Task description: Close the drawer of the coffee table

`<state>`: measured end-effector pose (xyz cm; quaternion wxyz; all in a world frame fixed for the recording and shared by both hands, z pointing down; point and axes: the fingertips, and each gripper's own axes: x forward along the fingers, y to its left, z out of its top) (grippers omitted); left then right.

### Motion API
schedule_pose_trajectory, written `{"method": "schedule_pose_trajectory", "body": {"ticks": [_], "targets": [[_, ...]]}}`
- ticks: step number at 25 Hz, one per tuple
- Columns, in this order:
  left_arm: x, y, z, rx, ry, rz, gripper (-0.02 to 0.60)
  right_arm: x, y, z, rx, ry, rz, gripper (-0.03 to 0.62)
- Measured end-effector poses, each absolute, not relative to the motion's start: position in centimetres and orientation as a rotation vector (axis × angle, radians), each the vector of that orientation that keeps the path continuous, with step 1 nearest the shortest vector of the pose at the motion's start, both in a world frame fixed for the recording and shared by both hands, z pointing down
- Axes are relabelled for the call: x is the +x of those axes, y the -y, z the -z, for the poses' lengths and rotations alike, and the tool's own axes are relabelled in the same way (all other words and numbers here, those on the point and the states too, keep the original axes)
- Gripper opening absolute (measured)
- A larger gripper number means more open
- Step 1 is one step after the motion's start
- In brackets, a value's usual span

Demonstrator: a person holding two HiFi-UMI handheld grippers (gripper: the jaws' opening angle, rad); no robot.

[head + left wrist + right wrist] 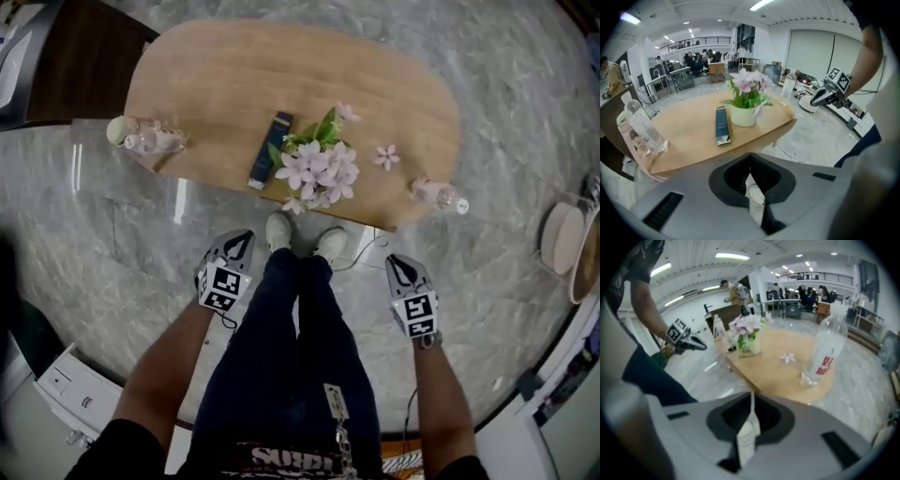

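Observation:
The oval wooden coffee table (225,84) lies ahead of my feet, its front edge by my shoes. A pale piece (373,234) shows under that edge; I cannot tell whether it is the drawer. My left gripper (241,238) hangs left of my legs, shut and empty, short of the table edge. My right gripper (399,264) hangs right of my legs, also shut and empty. In the left gripper view the jaws (750,157) meet below the table edge (740,150). The right gripper view shows its jaws (751,397) together before the table's end (787,380).
On the table stand a pot of pink flowers (317,164), a dark blue box (270,148), a bottle (150,139) at the left end and another (439,195) at the right end. A cable (361,258) trails on the marble floor. A white cabinet (75,394) stands behind on the left.

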<state>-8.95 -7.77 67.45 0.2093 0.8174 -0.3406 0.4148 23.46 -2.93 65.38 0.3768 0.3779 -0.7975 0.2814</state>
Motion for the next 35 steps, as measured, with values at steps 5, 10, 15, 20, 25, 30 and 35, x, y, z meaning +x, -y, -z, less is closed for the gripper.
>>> {"method": "schedule_pose_trajectory", "body": {"ticks": [5, 10, 15, 20, 25, 30, 35], "targets": [[-9.9, 10.0, -76.5, 2.273, 0.897, -1.282, 0.091, 25.6, 0.0, -74.0, 0.794, 1.936, -0.635, 0.104], [-10.9, 12.4, -81.4, 2.315, 0.944, -1.378, 0.212, 27.5, 0.5, -79.7, 0.752, 1.882, -0.533, 0.228], [-9.6, 14.3, -82.2, 2.388, 0.953, -1.372, 0.230, 28.8, 4.2, -82.4, 0.736, 1.853, -0.323, 0.244], [-7.9, 14.3, -83.5, 2.385, 0.903, -1.391, 0.229, 27.3, 5.6, -83.4, 0.657, 1.861, -0.205, 0.242], [-7.5, 14.2, -84.1, 2.311, 0.962, -1.434, 0.203, 27.4, 5.7, -83.7, 0.737, 1.810, -0.202, 0.141], [-7.7, 14.1, -83.7, 2.288, 0.954, -1.471, 0.146, 27.5, 5.1, -83.7, 0.692, 1.796, -0.217, 0.133], [-8.5, 11.8, -83.5, 2.250, 0.914, -1.510, 0.140, 26.7, 2.6, -83.8, 0.671, 1.777, -0.274, 0.132]]}}
